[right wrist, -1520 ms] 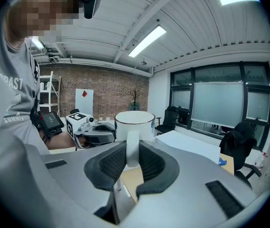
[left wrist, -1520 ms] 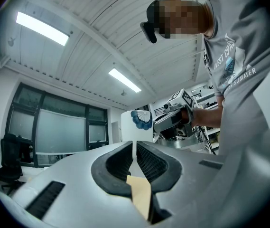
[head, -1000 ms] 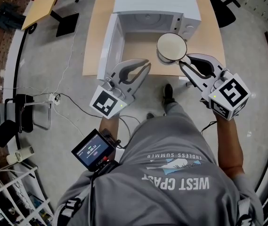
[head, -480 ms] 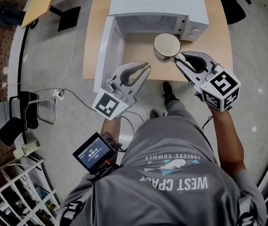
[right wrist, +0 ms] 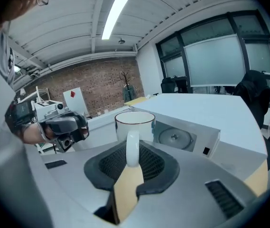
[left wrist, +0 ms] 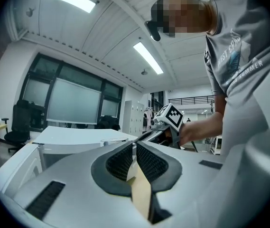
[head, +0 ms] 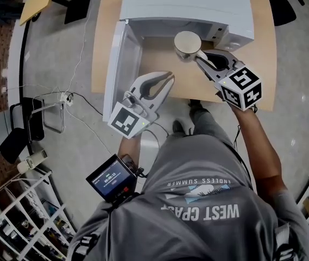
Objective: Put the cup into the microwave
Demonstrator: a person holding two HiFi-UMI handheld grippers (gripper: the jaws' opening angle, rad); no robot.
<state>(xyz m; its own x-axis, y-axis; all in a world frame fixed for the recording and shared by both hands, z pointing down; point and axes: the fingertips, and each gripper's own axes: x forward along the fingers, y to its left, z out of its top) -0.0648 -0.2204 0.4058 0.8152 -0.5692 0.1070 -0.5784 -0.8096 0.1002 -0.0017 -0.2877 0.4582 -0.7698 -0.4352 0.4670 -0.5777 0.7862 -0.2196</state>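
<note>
In the head view, a white cup (head: 187, 44) with a dark rim hangs upright just in front of the open white microwave (head: 187, 3), by its right front corner. My right gripper (head: 201, 57) is shut on the cup's handle. In the right gripper view the handle (right wrist: 132, 148) stands pinched between the pads, with the cup (right wrist: 135, 123) beyond it. My left gripper (head: 168, 76) hovers over the table's front edge, left of the cup, with jaws shut and nothing in them. The left gripper view shows its pads (left wrist: 124, 160) meeting.
The microwave door (head: 118, 64) swings open to the left, past the edge of the wooden table (head: 154, 58). The control panel with its dial (right wrist: 174, 137) sits to the right of the cup. Cables (head: 78, 99) and chair bases lie on the floor to the left.
Both grippers have moved forward toward the microwave. The right one has carried the cup closer to the microwave's open front. The left one has stayed shut and empty.
</note>
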